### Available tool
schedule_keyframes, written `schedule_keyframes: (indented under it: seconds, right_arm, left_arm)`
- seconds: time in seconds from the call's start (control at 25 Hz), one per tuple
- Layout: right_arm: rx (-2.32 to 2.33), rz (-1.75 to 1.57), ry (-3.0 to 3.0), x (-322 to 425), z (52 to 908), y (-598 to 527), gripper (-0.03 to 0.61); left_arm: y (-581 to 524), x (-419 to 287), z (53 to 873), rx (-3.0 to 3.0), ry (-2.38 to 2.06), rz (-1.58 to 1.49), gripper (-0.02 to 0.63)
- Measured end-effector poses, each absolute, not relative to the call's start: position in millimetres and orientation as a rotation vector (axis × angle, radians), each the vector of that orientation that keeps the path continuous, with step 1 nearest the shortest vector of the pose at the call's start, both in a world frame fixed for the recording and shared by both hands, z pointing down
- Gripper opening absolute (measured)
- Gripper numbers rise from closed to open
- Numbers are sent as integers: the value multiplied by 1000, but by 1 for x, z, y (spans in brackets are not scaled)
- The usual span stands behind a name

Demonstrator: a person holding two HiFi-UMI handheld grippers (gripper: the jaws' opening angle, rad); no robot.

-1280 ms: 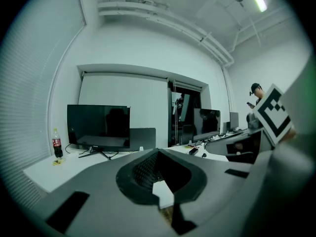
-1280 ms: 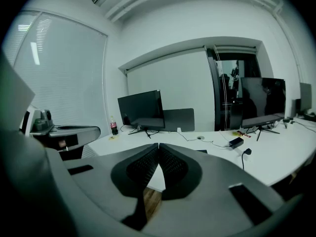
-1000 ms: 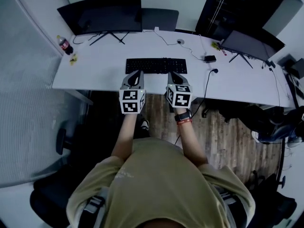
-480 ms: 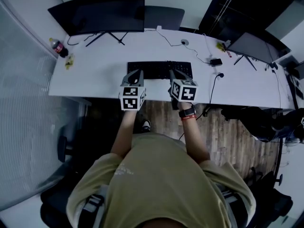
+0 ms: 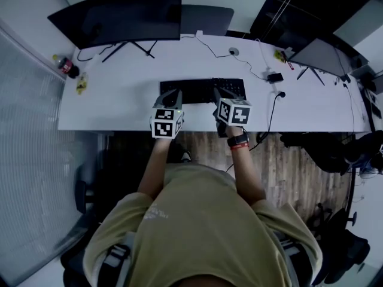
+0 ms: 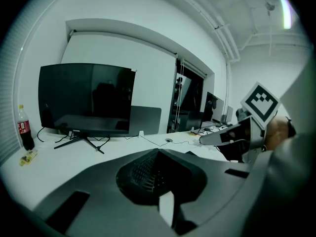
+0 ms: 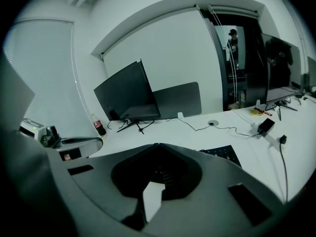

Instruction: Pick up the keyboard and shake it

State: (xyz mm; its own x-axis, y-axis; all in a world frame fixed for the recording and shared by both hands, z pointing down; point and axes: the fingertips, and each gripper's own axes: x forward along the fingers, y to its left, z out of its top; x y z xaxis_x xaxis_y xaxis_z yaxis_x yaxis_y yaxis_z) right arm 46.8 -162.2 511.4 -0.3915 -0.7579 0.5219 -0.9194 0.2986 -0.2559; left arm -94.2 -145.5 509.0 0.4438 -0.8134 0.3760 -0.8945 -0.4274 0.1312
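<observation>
While lying flat on desk (image 5: 119,94), keyboard (image 5: 200,88) black, slim, rectangular.

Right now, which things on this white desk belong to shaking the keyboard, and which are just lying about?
For the job: flat black keyboard; left tongs, shut; right tongs, shut.
Lying about: wide black monitor on a stand; cola bottle with red label; small black power adapter on its cable.
</observation>
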Motion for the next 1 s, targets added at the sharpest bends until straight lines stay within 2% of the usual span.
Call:
schedule_keyframes:
  seconds: [0.48,1.0]
  right_arm:
    - [1467,874,-2258,59,555,-169,23]
    - [1431,882,-2228,103,602,-202,25]
  left_arm:
    - [-158,-131,573,2359,-1306,437,18]
    - [-192,-130,610,2318,-1265,513,23]
